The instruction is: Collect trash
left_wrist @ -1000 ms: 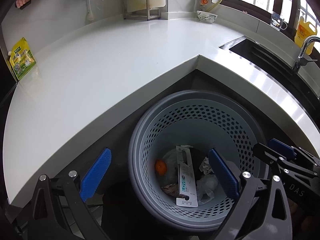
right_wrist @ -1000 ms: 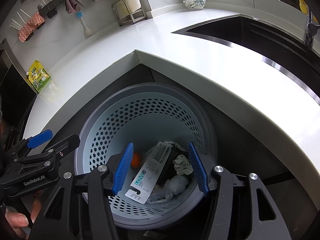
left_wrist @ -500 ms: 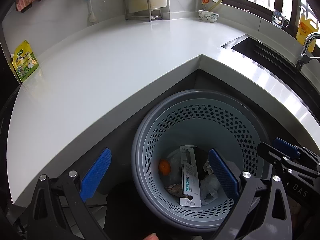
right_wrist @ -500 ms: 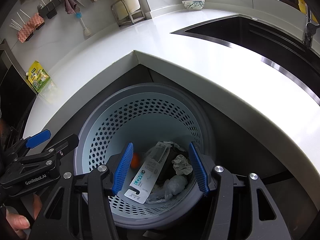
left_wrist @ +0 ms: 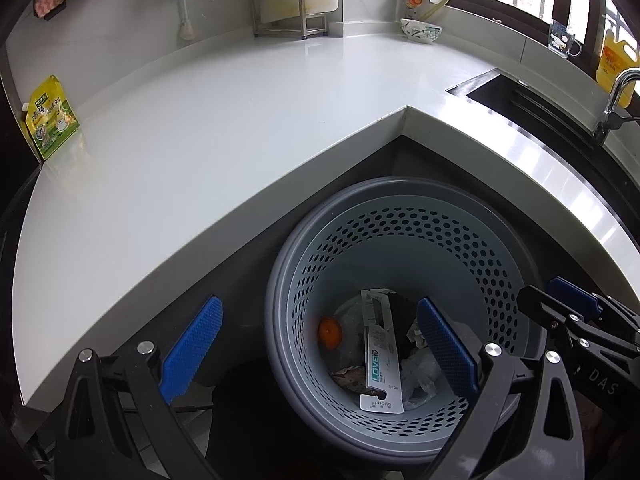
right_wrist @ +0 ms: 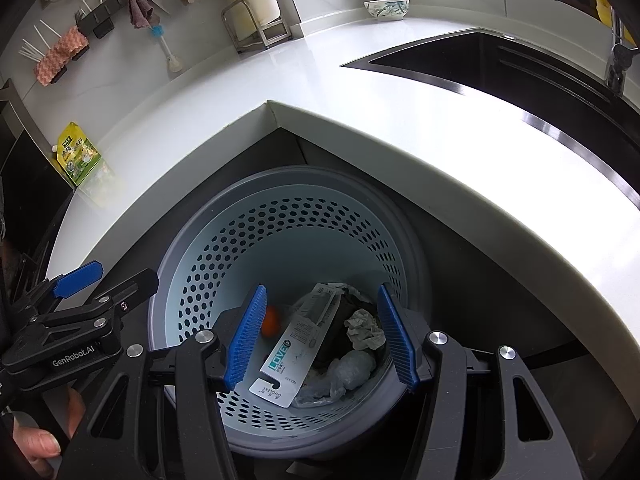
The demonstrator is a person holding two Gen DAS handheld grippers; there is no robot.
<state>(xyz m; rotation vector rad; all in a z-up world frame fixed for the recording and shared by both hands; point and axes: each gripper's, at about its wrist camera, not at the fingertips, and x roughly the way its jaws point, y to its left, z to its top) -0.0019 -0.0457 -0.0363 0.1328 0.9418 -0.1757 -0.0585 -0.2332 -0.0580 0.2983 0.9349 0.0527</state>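
Observation:
A grey perforated waste basket point(left_wrist: 400, 216) point(right_wrist: 280, 216) stands on the floor under the counter's inner corner. Inside lie a white LOVE card package point(left_wrist: 382, 354) point(right_wrist: 294, 350), an orange fruit point(left_wrist: 329, 333) point(right_wrist: 271, 321), crumpled paper point(right_wrist: 364, 328) and clear plastic point(right_wrist: 352, 368). My left gripper point(left_wrist: 320, 350) is open and empty, hovering above the basket's left rim. My right gripper point(right_wrist: 322, 338) is open and empty above the basket's inside. Each gripper shows at the edge of the other's view.
A white L-shaped counter point(left_wrist: 224, 128) wraps around the basket. A yellow-green pouch point(left_wrist: 51, 117) point(right_wrist: 78, 154) stands at its left end. A black sink point(right_wrist: 500, 64) with a tap point(left_wrist: 614, 100) is on the right. A bowl point(left_wrist: 421, 31) and rack point(left_wrist: 288, 12) are at the back.
Both grippers have drawn back and up slightly from the basket; more counter shows. The trash in the basket has not moved. Both stay open.

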